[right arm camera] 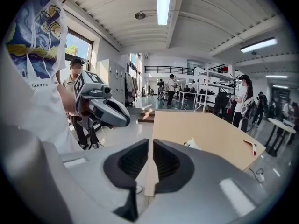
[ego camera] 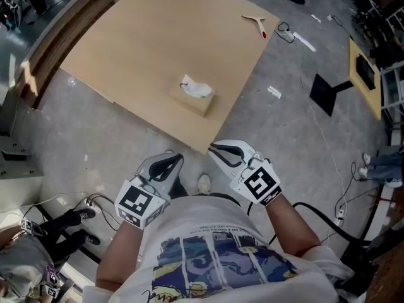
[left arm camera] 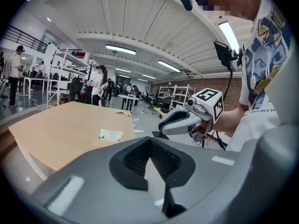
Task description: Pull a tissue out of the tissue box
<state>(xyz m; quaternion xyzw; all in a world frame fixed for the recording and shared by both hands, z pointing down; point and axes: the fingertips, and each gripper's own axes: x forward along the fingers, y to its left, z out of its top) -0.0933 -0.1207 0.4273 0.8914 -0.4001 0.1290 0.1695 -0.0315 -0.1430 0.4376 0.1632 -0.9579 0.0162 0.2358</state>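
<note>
Grey-white left gripper [ego camera: 177, 160] hangs close to the person's body, just off the near corner of the tabletop [ego camera: 158, 36]. Its jaws are pressed together on nothing, probably because the reach is not yet begun. The tissue box [ego camera: 197, 102] stands inward from that corner, its tissue [ego camera: 196, 88] sticking up, ready for pinching. The right gripper [ego camera: 215, 149] is likewise closed and empty.

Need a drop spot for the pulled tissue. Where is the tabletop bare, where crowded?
Almost all of the flat tan tabletop is bare: the wide stretch left of and beyond the brown cardboard tissue box, up to the far edge. Occupied: the box by the near corner, and a white red-tipped tool at the far right corner.
</note>
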